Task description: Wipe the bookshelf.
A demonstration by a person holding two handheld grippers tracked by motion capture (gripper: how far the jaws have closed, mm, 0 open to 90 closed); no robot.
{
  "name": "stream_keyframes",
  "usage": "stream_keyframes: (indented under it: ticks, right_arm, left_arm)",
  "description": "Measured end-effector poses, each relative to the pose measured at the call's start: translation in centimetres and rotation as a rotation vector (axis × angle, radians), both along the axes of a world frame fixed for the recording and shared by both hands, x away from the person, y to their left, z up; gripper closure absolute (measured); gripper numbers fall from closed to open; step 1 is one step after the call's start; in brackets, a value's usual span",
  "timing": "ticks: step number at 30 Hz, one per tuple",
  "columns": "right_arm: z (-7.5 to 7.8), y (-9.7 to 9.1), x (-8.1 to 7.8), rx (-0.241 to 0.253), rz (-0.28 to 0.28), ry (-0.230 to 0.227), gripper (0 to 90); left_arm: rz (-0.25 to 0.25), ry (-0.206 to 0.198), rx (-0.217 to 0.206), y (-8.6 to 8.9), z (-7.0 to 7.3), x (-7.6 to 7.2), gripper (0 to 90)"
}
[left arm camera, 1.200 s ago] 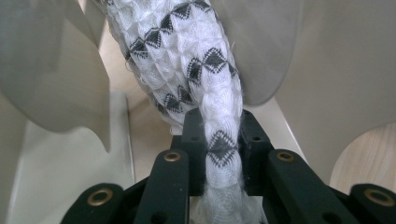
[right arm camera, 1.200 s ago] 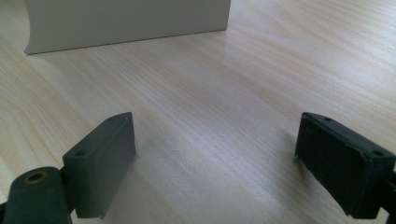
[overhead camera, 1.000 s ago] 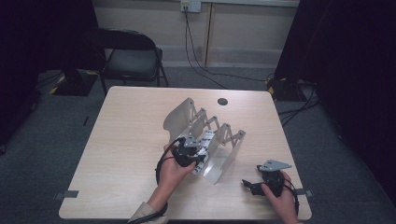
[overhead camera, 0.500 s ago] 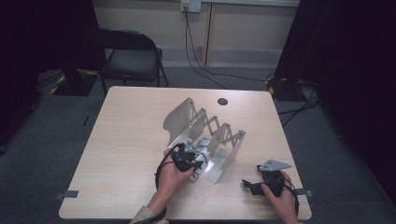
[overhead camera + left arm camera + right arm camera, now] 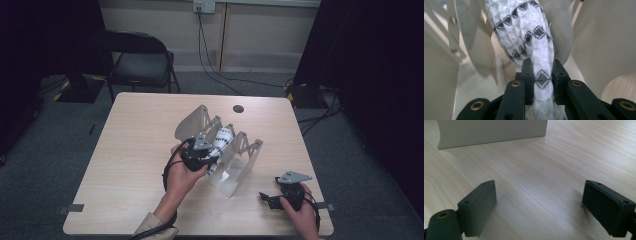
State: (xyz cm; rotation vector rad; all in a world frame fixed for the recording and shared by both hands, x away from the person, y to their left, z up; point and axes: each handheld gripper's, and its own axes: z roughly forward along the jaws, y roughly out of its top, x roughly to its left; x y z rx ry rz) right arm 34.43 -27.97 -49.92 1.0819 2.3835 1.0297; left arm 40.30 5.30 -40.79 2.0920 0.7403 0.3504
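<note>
The left tongs [image 5: 540, 75] are clamped on a white cloth with black diamonds [image 5: 529, 37], held up among the plates of the white folding rack [image 5: 240, 160] at mid-table [image 5: 130, 150]. The right tongs [image 5: 539, 207] stand wide apart, holding nothing, near the table's near right corner.

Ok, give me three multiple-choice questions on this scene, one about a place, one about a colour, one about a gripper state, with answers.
1. Where is the right gripper?
A. near table corner
B. inside rack
C. on chair

2. What colours is the cloth?
A. red, blue
B. white, black
C. plain green

3. How is the left gripper?
A. open, empty
B. open over cloth
C. shut on cloth

Answers: 1 A, the high view shows it by the near right corner, apart from the rack. 2 B, white with black diamonds. 3 C, jaws pinch it.
</note>
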Motion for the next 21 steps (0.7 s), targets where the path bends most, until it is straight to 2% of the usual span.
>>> stream_keyframes:
  ticks: [2,4,13,21]
  right_arm:
    - [0.0,0.0,0.0,0.000,0.001,-0.001,11.4]
    - [0.0,0.0,0.0,0.000,0.001,-0.001,11.4]
    - [0.0,0.0,0.0,0.000,0.000,0.000,11.4]
    - [0.0,0.0,0.0,0.000,0.000,0.000,11.4]
  left_arm:
    - [-0.005,-0.012,0.007,-0.3,0.4,0.1,76.0]
    - [-0.005,-0.004,0.009,-0.4,0.1,0.1,76.0]
    - [-0.012,0.053,0.027,-0.5,-2.8,0.1,76.0]
    - [-0.018,0.082,0.042,-0.6,-4.3,-0.1,76.0]
